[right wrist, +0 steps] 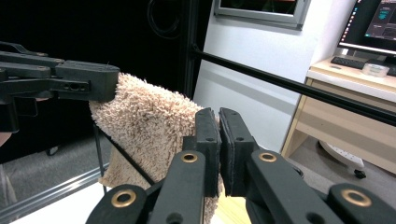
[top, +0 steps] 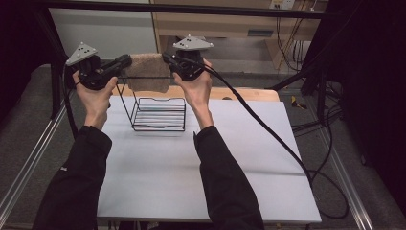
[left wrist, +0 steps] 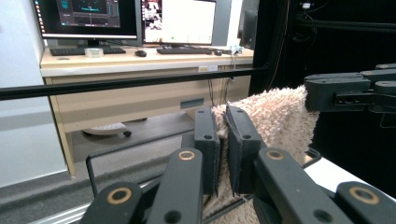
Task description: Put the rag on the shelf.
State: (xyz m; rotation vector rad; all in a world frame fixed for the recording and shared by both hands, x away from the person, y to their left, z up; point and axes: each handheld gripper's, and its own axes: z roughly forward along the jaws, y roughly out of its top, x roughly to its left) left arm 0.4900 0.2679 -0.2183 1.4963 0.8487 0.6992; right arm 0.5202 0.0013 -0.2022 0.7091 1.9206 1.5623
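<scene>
Both forearms raised, level | left gripper (top: 125, 61) and right gripper (top: 167, 58) clamped on opposite towel (top: 149, 72) corners | long axis left-right, draped over wire rack (top: 158, 114)

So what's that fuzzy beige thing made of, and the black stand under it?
The towel looks like soft terry or plush cloth: shaggy, matte pile, draping limply. The rack seems to be thin metal wire with a black coating: slim, stiff, evenly bent rods.
</scene>
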